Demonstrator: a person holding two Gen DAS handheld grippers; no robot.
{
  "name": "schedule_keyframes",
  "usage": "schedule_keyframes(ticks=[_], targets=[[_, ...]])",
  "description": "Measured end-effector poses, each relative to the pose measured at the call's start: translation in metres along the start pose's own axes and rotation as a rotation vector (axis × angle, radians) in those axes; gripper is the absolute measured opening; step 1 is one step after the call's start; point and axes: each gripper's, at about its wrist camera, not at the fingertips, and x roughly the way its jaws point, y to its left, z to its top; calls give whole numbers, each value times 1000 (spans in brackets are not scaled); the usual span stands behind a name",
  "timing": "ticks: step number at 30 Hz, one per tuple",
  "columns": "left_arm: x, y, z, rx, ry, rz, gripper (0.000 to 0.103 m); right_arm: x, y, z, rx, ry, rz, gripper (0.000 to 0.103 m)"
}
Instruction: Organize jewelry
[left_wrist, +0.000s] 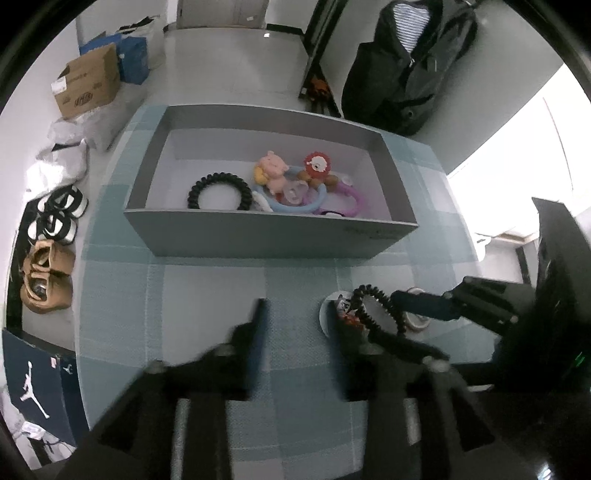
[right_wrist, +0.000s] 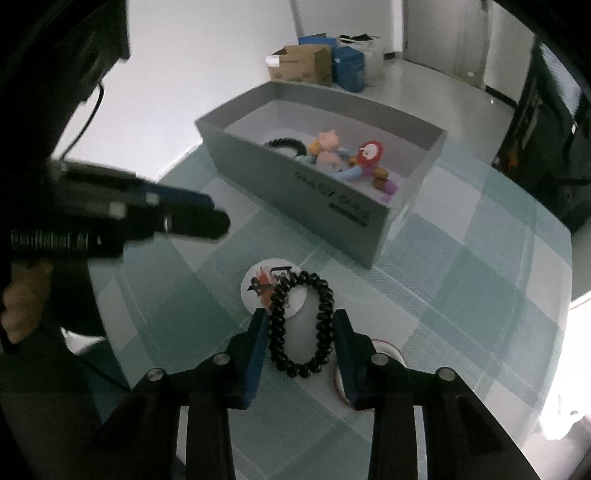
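Observation:
My right gripper is shut on a black coil bracelet, squeezing the loop into an oval just above the table. The loop's far end overlaps a white round badge with a red and black picture. In the left wrist view the same bracelet hangs in the right gripper, which reaches in from the right. My left gripper stands open, nothing between its fingers, its right finger close to the badge. Behind stands a grey box holding another black coil bracelet, a pink pig toy, a red lion charm and coloured rings.
A teal checked cloth covers the table. A second small white disc with a red rim lies under the right gripper. On the floor left are shoes and a cardboard box. A black backpack sits beyond the box.

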Motion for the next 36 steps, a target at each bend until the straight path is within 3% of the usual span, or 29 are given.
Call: schedule_keyframes(ticks=[2, 8, 18, 25, 26, 32, 36], targets=[[-1, -2, -1, 12, -6, -1, 46, -7, -9, 3, 41, -22, 35, 34], [5, -11, -2, 50, 8, -11, 46, -32, -32, 1, 141, -89, 61, 34], [32, -45, -10, 206, 71, 90, 46, -63, -71, 1, 282, -187, 95, 34], [43, -61, -15, 314, 94, 155, 45, -69, -65, 4, 303, -208, 87, 34], [43, -62, -15, 316, 96, 146, 37, -69, -66, 4, 304, -213, 88, 34], [39, -59, -13, 293, 101, 103, 37, -71, -67, 3, 331, -224, 98, 34], [19, -60, -8, 292, 28, 95, 37, -74, -71, 6, 355, -244, 115, 34]])
